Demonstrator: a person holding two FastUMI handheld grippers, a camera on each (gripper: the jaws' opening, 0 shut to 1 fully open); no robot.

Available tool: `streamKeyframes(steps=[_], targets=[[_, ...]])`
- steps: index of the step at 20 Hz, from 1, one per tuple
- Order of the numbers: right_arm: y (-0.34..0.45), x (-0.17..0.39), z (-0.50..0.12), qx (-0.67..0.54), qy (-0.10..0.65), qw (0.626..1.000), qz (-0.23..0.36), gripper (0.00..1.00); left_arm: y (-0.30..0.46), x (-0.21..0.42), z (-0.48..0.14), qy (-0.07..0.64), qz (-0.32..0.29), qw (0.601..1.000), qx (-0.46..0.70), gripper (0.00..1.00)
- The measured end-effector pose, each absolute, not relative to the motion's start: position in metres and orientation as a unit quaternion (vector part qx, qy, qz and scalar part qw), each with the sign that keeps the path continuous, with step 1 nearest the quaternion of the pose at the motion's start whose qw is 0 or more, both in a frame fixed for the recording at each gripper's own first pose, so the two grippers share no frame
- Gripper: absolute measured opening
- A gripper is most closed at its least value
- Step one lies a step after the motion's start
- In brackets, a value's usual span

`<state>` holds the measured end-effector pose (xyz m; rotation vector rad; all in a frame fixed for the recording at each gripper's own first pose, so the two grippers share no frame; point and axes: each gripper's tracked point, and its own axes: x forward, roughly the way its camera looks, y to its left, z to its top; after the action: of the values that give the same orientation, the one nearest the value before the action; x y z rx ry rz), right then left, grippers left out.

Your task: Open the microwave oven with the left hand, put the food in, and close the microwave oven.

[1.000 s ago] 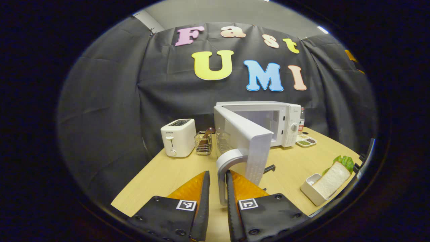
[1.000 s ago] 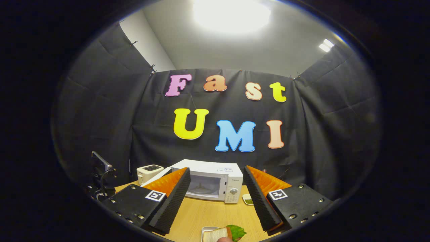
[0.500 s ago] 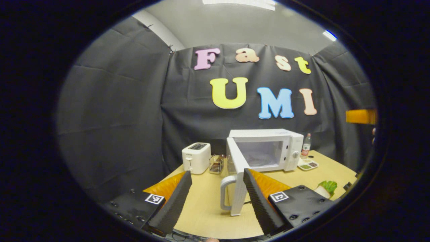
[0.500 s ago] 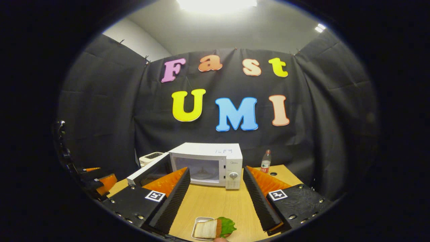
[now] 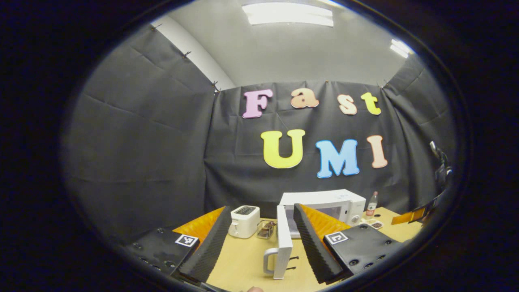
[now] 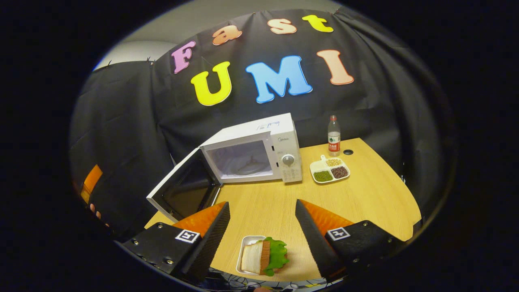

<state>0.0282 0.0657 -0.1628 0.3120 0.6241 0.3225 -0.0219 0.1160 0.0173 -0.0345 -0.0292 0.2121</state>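
The white microwave (image 6: 279,142) stands at the back of the wooden table (image 6: 365,194) with its door (image 6: 182,188) swung wide to the left, its cavity bare. A sandwich with lettuce (image 6: 263,257) lies in a small white tray at the table's front edge. My right gripper (image 6: 261,239) hovers open right above the sandwich, fingers either side and apart from it. In the left gripper view the microwave (image 5: 324,200) and its door (image 5: 282,243), edge-on with its handle, are farther off. My left gripper (image 5: 261,243) is open and holds nothing, drawn back from the door.
A white toaster (image 5: 243,221) and a small wire rack (image 5: 266,229) stand left of the microwave. A water bottle (image 6: 333,136) and a divided dish of beans (image 6: 329,170) sit to its right. A hand shows at the left edge of the right gripper view (image 6: 95,211).
My left gripper let go of the door handle, opened and pulled back and up. The door swung fully open. My right gripper tilted down over the sandwich.
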Motion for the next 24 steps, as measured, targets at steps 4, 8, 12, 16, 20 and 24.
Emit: streamKeyframes(steps=[4,8,12,16,20,24], targets=[[0.072,0.022,-0.199,0.154,0.357,0.903,0.182,0.98,0.111,-0.030,0.032,-0.026,0.119,0.993,-0.010,0.98],[0.079,0.006,-0.226,0.163,0.403,0.877,0.203,0.98,0.102,-0.037,0.040,-0.034,0.126,0.991,0.005,0.98],[0.076,-0.005,-0.255,0.163,0.445,0.856,0.207,0.98,0.093,-0.042,0.039,-0.033,0.134,0.990,0.004,1.00],[0.080,-0.017,-0.269,0.192,0.481,0.829,0.212,0.98,0.090,-0.051,0.039,-0.032,0.147,0.989,0.008,1.00],[0.091,-0.031,-0.281,0.235,0.513,0.795,0.225,0.99,0.091,-0.058,0.038,-0.030,0.161,0.986,0.000,1.00],[0.099,-0.045,-0.291,0.236,0.540,0.772,0.238,0.81,0.088,-0.063,0.039,-0.034,0.173,0.984,0.000,0.94]])
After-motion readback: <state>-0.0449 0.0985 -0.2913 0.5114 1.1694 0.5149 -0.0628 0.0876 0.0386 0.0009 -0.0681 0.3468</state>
